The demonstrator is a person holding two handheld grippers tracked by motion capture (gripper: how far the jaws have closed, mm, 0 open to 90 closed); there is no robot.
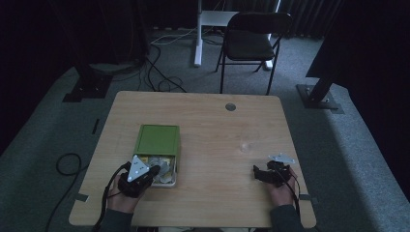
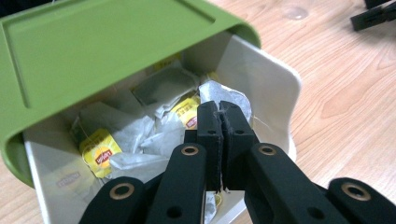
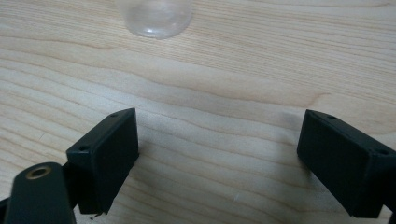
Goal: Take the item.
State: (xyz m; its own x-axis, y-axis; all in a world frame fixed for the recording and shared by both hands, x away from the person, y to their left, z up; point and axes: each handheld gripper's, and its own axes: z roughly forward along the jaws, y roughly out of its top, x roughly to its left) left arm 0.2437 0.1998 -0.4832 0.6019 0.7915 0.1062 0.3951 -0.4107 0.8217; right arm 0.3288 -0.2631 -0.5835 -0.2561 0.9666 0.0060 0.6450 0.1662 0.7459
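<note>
The left gripper (image 2: 219, 114) is reaching into the white drawer (image 2: 275, 84) of the green box (image 1: 157, 140), jaws pressed together, perhaps pinching a thread from the tea bags (image 2: 140, 135). The right gripper (image 3: 217, 158) is hovering over the wooden table (image 1: 212, 121), jaws spread wide. A clear glass (image 3: 155, 16) is standing just beyond.

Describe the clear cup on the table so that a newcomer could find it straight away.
Start at the wooden table and go right of the green-lidded box. The clear cup stands alone there, ahead of the right gripper. It is see-through, almost invisible against the wood.
</note>
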